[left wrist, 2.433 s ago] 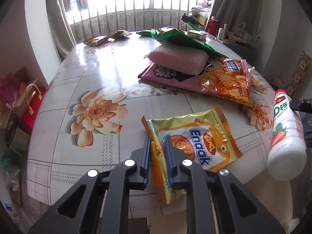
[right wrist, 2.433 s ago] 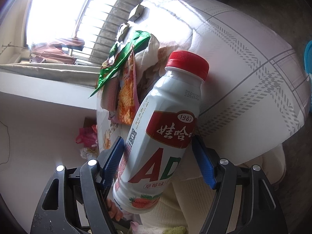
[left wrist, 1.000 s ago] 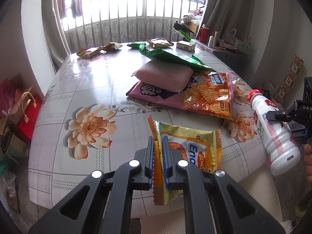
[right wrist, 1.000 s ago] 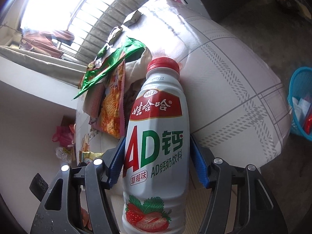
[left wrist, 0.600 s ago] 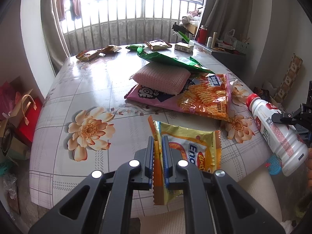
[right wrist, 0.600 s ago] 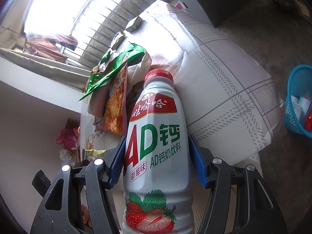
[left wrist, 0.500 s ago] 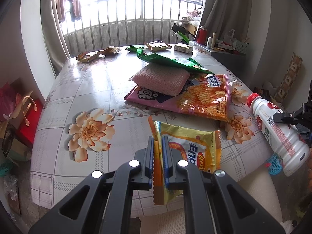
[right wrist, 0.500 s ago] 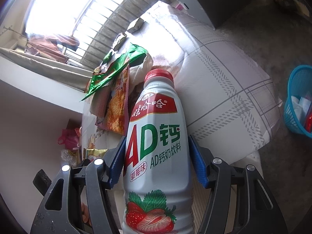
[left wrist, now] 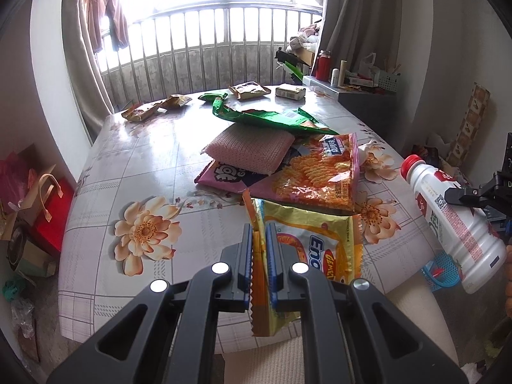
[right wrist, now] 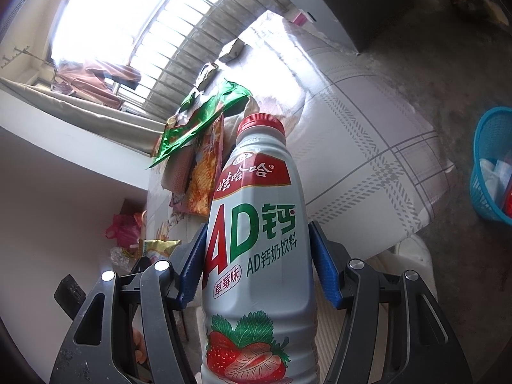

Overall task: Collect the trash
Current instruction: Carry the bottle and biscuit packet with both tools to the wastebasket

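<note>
Trash in both tongs: left tongs (left wrist: 260,249) pinch a light, crinkly snack wrapper (left wrist: 307,249) by its edge, right tongs (right wrist: 256,265) clamp a smooth, slippery-looking bottle (right wrist: 259,256) mid-body.

Black left gripper (left wrist: 260,249) arms, silver screws, blue-padded jaws.

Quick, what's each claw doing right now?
Left claw: shut on the yellow snack packet.
Right claw: shut on the white milk-drink bottle.
</note>
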Tool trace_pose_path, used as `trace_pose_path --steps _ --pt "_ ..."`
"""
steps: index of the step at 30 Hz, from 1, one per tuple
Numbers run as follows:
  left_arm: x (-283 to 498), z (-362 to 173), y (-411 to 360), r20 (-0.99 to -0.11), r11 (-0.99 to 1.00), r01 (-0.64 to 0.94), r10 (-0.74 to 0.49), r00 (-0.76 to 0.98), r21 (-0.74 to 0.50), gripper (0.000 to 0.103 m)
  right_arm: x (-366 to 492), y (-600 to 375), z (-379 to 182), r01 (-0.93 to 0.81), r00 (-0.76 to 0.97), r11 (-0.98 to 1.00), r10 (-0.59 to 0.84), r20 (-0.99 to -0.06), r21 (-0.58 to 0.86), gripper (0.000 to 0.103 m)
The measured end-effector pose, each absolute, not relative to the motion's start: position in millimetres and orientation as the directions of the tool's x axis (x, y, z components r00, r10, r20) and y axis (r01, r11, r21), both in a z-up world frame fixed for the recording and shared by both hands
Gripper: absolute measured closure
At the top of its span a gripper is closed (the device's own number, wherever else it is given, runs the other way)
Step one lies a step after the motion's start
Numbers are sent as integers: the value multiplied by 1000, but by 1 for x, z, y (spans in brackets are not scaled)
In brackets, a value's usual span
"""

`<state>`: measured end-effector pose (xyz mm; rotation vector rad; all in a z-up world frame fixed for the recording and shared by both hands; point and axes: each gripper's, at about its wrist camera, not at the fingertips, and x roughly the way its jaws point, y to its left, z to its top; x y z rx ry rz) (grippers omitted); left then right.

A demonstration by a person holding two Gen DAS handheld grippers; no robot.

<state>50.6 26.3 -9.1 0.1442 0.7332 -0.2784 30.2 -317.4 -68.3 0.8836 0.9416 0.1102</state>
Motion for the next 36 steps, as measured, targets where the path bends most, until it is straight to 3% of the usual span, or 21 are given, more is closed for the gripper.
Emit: trace_pose_path --steps 7,17,36 --pt "42 4 12 -655 938 344 -241 716 32 95 15 -327 -66 272 637 632 446 -628 725 45" --pt "36 33 -34 -595 851 524 -439 674 -33 95 -19 -354 -61 336 696 588 371 -614 736 45" --pt "14 41 -166 -632 683 730 -568 527 -5 95 -97 -427 -84 422 793 431 251 -555 797 45"
